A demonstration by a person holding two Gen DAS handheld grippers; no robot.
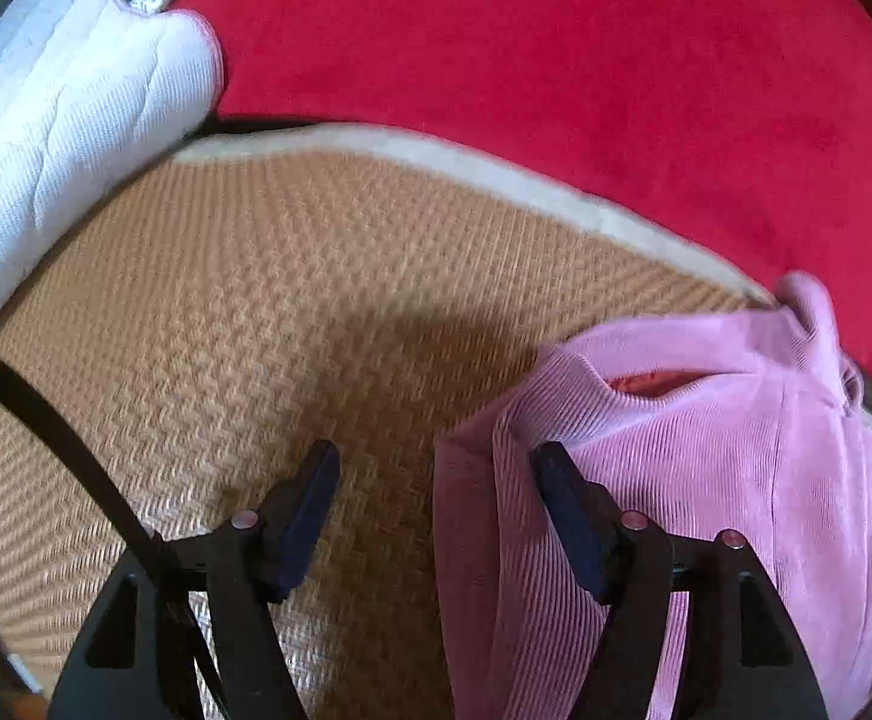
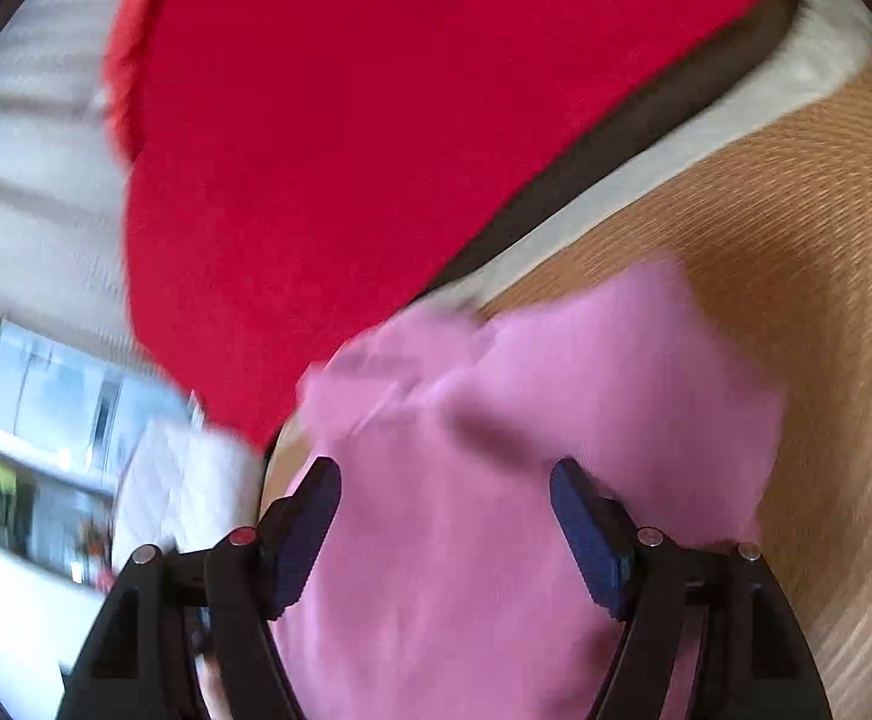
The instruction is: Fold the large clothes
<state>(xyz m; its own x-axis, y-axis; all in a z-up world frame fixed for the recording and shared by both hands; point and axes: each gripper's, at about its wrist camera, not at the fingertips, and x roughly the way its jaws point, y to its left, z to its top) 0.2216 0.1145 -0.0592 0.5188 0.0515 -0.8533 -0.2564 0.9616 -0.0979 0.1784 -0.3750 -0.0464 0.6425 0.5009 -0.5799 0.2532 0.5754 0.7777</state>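
Note:
A pink ribbed garment (image 1: 706,450) lies folded on a woven straw mat (image 1: 255,300), at the lower right of the left wrist view. My left gripper (image 1: 436,468) is open above the garment's left edge, its right finger over the cloth and its left finger over the mat. In the blurred right wrist view the same pink garment (image 2: 526,480) fills the lower middle. My right gripper (image 2: 445,486) is open just over it, holding nothing.
A red blanket (image 1: 556,60) covers the area beyond the mat's pale border (image 1: 436,144); it also shows in the right wrist view (image 2: 345,150). A white quilted pillow (image 1: 63,138) lies at the left. A black cable (image 1: 45,420) crosses the lower left.

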